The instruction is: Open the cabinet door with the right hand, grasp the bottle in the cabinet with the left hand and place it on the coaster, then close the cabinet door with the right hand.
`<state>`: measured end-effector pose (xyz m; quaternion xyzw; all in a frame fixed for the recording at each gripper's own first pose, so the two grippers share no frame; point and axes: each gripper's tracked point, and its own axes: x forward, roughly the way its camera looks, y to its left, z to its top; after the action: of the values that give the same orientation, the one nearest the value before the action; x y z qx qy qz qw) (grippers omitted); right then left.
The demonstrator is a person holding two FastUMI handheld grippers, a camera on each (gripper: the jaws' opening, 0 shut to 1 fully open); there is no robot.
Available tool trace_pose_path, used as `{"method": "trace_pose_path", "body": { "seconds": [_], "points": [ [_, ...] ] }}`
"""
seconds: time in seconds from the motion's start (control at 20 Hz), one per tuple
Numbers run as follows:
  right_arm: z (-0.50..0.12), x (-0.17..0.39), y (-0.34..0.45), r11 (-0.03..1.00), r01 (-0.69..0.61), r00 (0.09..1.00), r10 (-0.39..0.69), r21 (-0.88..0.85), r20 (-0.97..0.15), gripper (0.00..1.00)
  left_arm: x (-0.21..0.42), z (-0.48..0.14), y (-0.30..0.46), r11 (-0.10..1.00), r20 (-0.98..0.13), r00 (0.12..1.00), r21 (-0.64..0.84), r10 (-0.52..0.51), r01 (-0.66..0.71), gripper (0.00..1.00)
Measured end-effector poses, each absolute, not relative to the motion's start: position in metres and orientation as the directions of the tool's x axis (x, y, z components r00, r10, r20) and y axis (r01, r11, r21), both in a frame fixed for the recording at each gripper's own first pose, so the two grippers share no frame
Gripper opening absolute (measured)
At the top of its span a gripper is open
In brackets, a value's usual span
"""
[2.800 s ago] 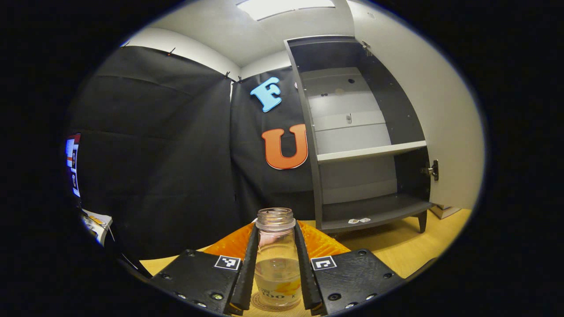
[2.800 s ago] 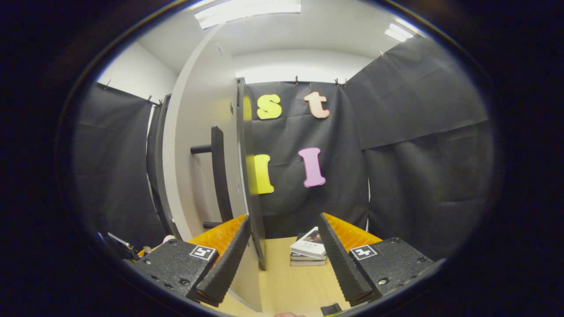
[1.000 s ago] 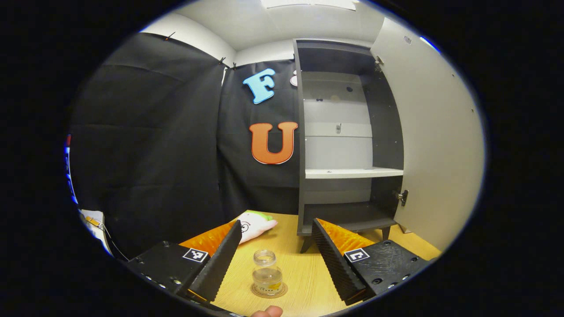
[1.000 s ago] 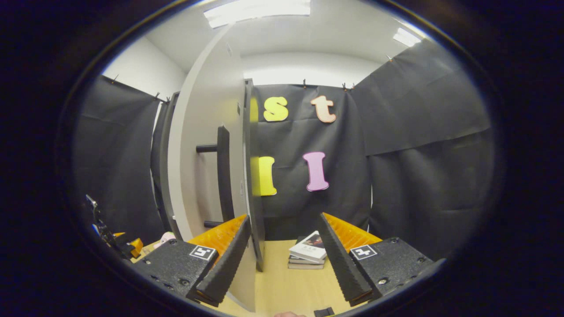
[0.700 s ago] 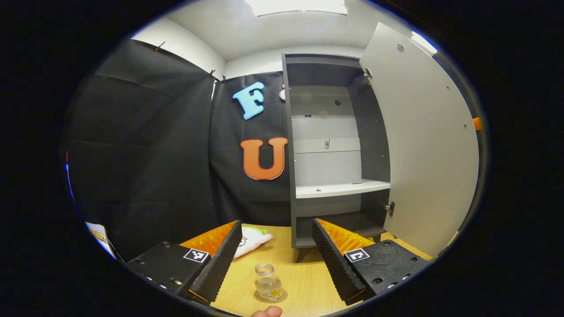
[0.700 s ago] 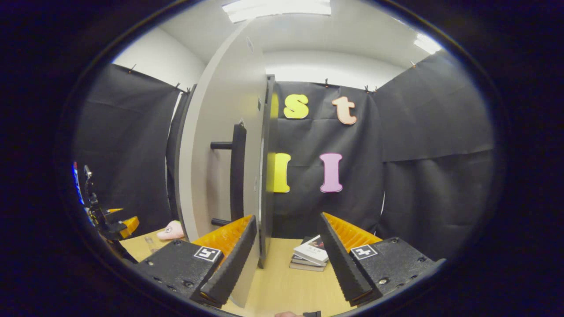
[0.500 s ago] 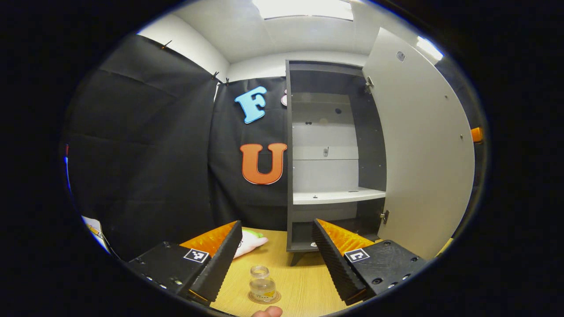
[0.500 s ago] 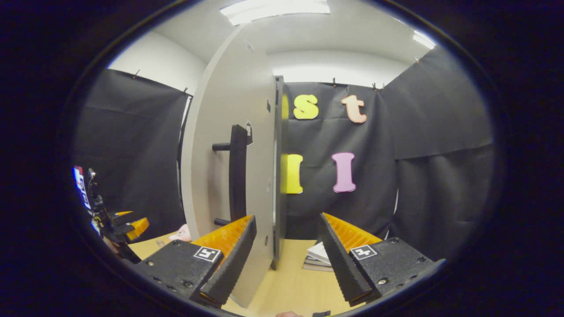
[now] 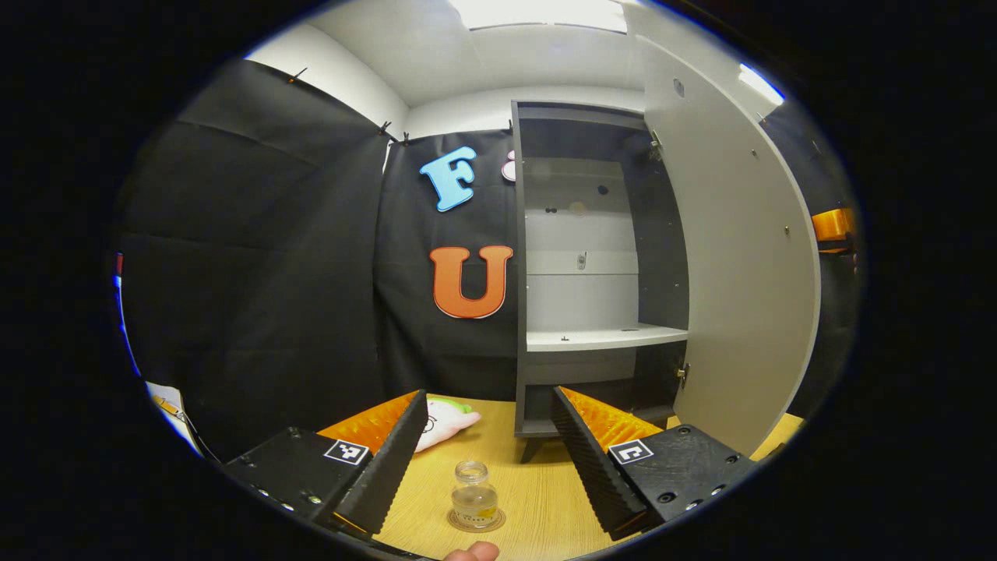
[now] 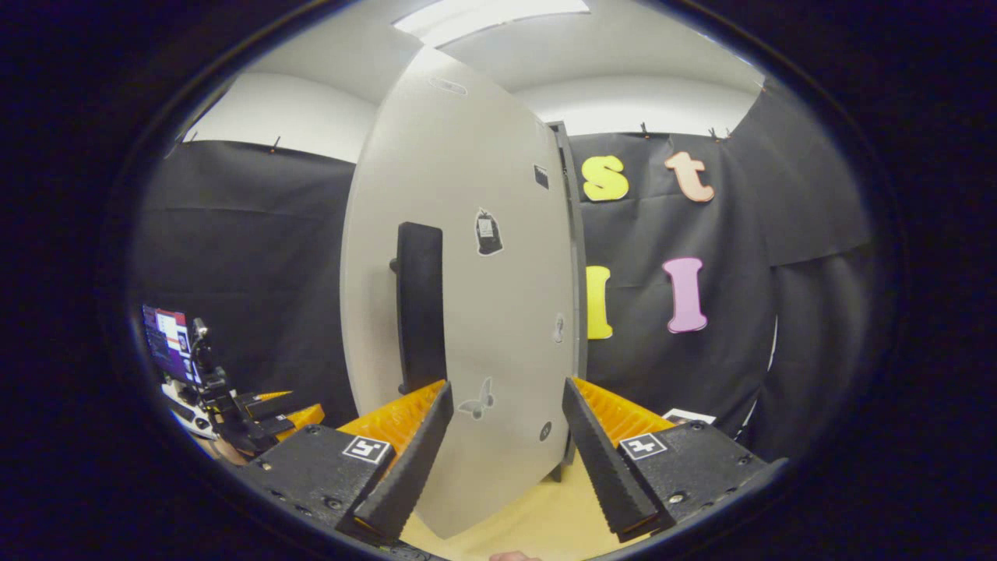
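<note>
in the left gripper view the bottle (image 9: 475, 504) stands on the coaster (image 9: 476, 522) on the table (image 9: 537, 499), between and ahead of the left gripper (image 9: 483, 460) fingers. the cabinet (image 9: 592, 265) lies beyond to the right, a plush toy (image 9: 445, 413) beyond left. the cabinet door (image 10: 467, 312) stands before the right gripper (image 10: 502, 452).

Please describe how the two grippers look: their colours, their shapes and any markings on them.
Left gripper and right gripper look alike: two long black ribbed fingers with orange ridged backing, on black bolted plates bearing small square black-and-white markers.
</note>
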<state>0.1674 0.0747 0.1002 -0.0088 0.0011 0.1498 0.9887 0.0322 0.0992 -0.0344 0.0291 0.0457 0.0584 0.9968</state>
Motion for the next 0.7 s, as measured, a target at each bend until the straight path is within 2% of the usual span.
{"method": "trace_pose_path", "body": {
  "seconds": [0.05, 0.1, 0.15, 0.2, 0.25, 0.3, 0.4, 0.45, 0.5, 0.55, 0.6, 0.65, 0.7],
  "points": [
    [0.100, 0.170, 0.081, 0.950, -0.313, 0.950, 0.313, -0.012, -0.007, 0.92, 0.032, -0.035, 0.102, 0.991, -0.089, 0.989, 0.067, 0.121, -0.115, 0.96],
    [0.099, 0.174, 0.088, 0.944, -0.330, 0.944, 0.330, -0.003, -0.008, 0.92, 0.032, -0.035, 0.104, 0.991, -0.092, 0.988, 0.069, 0.122, -0.116, 0.96],
    [0.098, 0.176, 0.096, 0.939, -0.344, 0.939, 0.344, 0.006, -0.010, 0.87, 0.032, -0.037, 0.107, 0.991, -0.096, 0.988, 0.069, 0.123, -0.116, 0.96],
    [0.096, 0.181, 0.104, 0.934, -0.356, 0.934, 0.356, 0.013, -0.012, 0.87, 0.032, -0.038, 0.109, 0.991, -0.097, 0.988, 0.067, 0.121, -0.115, 1.00],
    [0.096, 0.184, 0.111, 0.930, -0.368, 0.930, 0.368, 0.015, -0.013, 0.92, 0.032, -0.038, 0.112, 0.991, -0.093, 0.988, 0.067, 0.124, -0.118, 1.00],
    [0.096, 0.188, 0.121, 0.925, -0.379, 0.925, 0.379, 0.013, -0.014, 0.87, 0.033, -0.038, 0.116, 0.991, -0.093, 0.988, 0.067, 0.126, -0.120, 0.96],
    [0.096, 0.201, 0.142, 0.916, -0.402, 0.916, 0.402, 0.008, -0.007, 0.87, 0.032, -0.039, 0.121, 0.991, -0.094, 0.987, 0.059, 0.127, -0.122, 0.96],
    [0.098, 0.209, 0.156, 0.907, -0.420, 0.908, 0.420, 0.022, 0.008, 0.92, 0.031, -0.039, 0.124, 0.991, -0.093, 0.987, 0.055, 0.128, -0.123, 0.96],
    [0.102, 0.217, 0.170, 0.895, -0.443, 0.896, 0.443, 0.044, 0.023, 0.87, 0.031, -0.040, 0.128, 0.991, -0.092, 0.987, 0.052, 0.131, -0.127, 0.96],
    [0.105, 0.227, 0.185, 0.883, -0.465, 0.885, 0.463, 0.063, 0.041, 0.92, 0.031, -0.040, 0.134, 0.990, -0.092, 0.986, 0.048, 0.136, -0.132, 0.96],
    [0.108, 0.238, 0.197, 0.879, -0.471, 0.882, 0.468, 0.072, 0.055, 0.92, 0.031, -0.040, 0.140, 0.990, -0.092, 0.986, 0.045, 0.141, -0.137, 1.00],
    [0.111, 0.250, 0.206, 0.883, -0.466, 0.884, 0.463, 0.060, 0.063, 0.92, 0.030, -0.040, 0.146, 0.988, -0.093, 0.984, 0.042, 0.149, -0.146, 1.00],
    [0.112, 0.263, 0.212, 0.893, -0.449, 0.893, 0.446, 0.040, 0.061, 0.91, 0.030, -0.040, 0.153, 0.987, -0.091, 0.983, 0.041, 0.158, -0.155, 0.96]
  ]
}}
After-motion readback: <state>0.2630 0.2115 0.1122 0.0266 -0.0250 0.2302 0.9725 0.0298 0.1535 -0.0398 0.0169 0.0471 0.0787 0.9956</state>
